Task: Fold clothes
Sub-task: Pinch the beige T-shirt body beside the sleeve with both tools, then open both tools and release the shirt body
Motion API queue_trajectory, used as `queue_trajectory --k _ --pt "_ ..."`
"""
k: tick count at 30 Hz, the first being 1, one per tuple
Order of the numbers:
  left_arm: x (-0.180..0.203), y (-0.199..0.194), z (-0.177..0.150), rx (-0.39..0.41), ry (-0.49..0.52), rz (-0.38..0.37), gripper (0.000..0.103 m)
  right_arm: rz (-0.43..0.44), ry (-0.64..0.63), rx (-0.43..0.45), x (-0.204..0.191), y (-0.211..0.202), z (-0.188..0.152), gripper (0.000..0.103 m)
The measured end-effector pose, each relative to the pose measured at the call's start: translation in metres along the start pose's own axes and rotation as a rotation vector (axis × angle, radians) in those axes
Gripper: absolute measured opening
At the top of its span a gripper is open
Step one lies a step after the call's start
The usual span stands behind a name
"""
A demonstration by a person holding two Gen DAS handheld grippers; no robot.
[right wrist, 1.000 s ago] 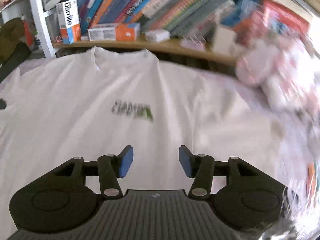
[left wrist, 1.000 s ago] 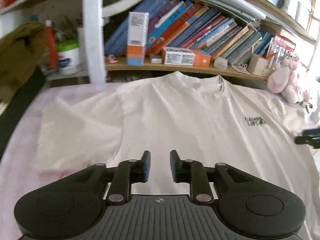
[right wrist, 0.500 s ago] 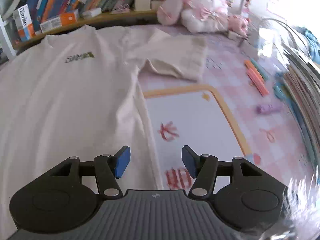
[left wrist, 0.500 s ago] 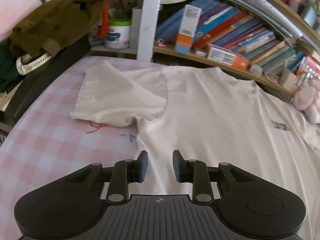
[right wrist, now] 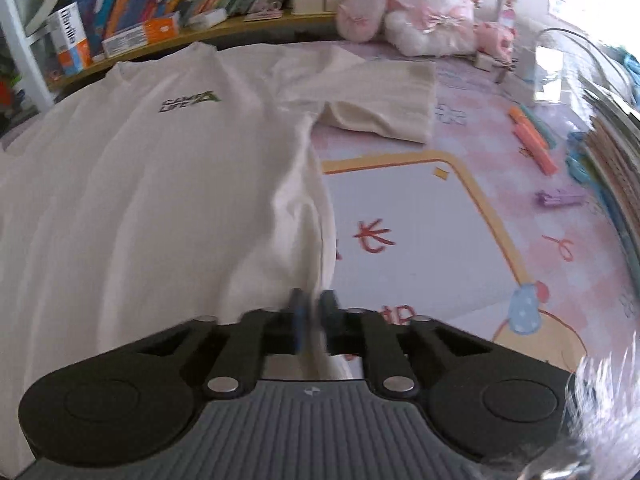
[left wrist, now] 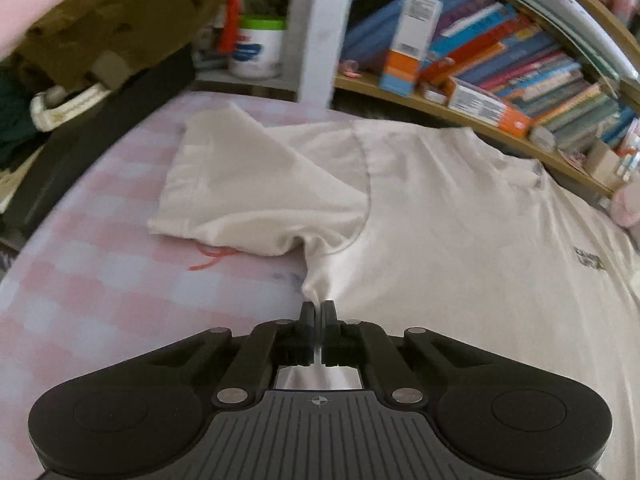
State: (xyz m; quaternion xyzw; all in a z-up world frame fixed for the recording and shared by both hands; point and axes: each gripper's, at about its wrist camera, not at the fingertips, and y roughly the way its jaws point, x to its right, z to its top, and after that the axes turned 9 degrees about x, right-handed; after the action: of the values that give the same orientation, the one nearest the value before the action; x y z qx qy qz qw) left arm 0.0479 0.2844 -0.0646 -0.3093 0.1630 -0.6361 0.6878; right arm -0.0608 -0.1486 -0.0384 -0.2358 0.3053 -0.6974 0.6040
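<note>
A white T-shirt (left wrist: 460, 216) with a small green chest logo lies spread face up on a pink checked mat (left wrist: 100, 280). It also shows in the right wrist view (right wrist: 152, 184). My left gripper (left wrist: 318, 307) is shut on the shirt's left side edge just below the sleeve (left wrist: 248, 184). My right gripper (right wrist: 314, 300) is shut on the shirt's right side edge, below the other sleeve (right wrist: 384, 100). The cloth bunches into a ridge at each grip.
A bookshelf (left wrist: 500, 60) with books and boxes runs along the back. An olive bag (left wrist: 108, 28) lies at the far left. Pink plush toys (right wrist: 420, 12) sit at the back right. Markers (right wrist: 532, 140) and stacked items (right wrist: 612, 160) lie along the mat's right side.
Both grippers have closed from open onto the shirt's side edges. The left one has moved slightly forward towards the armpit, and the cloth now puckers at both grips.
</note>
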Motion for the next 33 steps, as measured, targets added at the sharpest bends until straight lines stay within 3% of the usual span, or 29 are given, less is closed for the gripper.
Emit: queue_trajectory --k 20,33 --pt "0.005 0.013 0.007 -0.014 0.046 -0.06 0.002 -0.035 0.026 -0.003 0.003 0.003 0.001 0.005" --pt "-0.002 -0.004 0.005 0.007 0.08 -0.063 0.006 -0.06 0.02 0.001 -0.001 0.003 0.001 0.005"
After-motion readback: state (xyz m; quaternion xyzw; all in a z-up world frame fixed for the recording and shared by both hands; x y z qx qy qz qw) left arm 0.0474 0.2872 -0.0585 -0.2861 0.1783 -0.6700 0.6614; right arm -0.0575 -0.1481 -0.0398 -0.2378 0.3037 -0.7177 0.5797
